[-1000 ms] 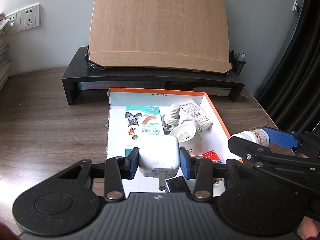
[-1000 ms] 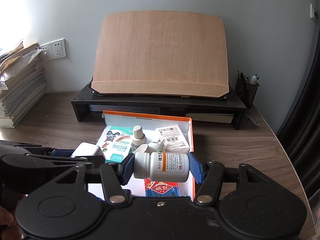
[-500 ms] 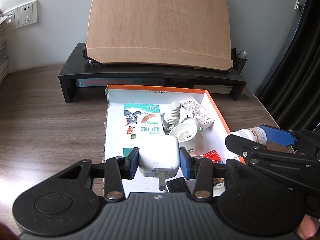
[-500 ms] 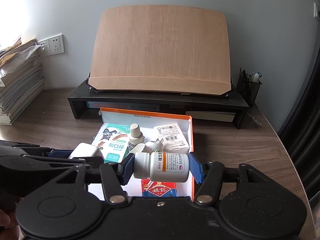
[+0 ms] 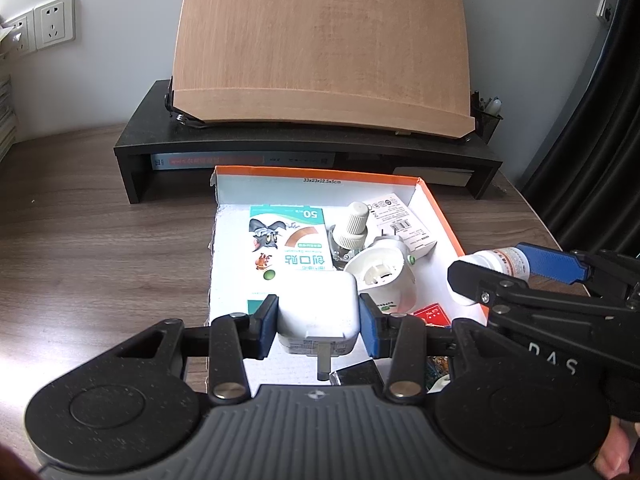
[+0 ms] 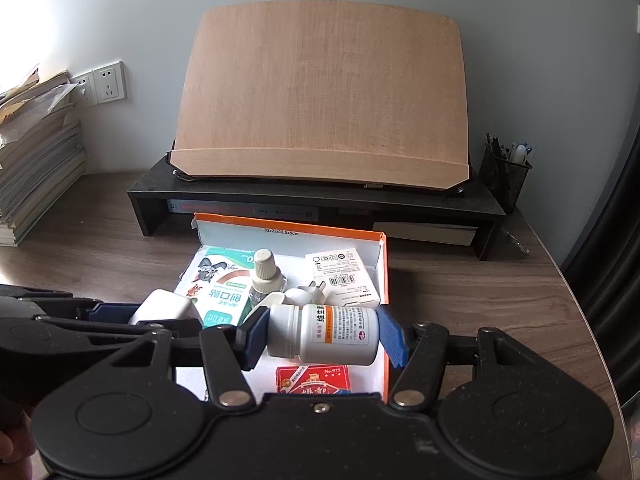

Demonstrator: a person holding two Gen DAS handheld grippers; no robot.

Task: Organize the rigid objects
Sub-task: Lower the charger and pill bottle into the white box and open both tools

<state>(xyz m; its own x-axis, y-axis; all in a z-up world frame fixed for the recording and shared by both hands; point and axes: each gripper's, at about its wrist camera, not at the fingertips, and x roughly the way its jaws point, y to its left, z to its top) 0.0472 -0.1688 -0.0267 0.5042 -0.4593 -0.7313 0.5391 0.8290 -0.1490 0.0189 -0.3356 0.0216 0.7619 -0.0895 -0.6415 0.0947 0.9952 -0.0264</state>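
My left gripper [image 5: 319, 326] is shut on a white plug adapter [image 5: 318, 312], held above the near part of an open orange-rimmed box [image 5: 440, 208]. My right gripper [image 6: 323, 334] is shut on a white pill bottle [image 6: 332, 334], held sideways over the box's right side [image 6: 382, 272]. In the box lie a green plaster box [image 5: 290, 248], a small capped bottle [image 5: 352, 228], a white plug-in device [image 5: 384, 276], a white labelled carton [image 6: 340, 276] and a red card pack [image 6: 314, 378]. The right gripper with the bottle [image 5: 496, 264] shows in the left wrist view.
A black monitor stand [image 6: 312, 200] with a tilted wooden board [image 6: 324, 92] stands behind the box. A mesh pen holder [image 6: 506, 172] sits at its right. A paper stack [image 6: 36, 160] lies far left. A dark curtain [image 5: 592, 120] hangs at the right.
Both grippers have risen and tilted slightly with their loads still held; the box and stand sit a little lower in both views.
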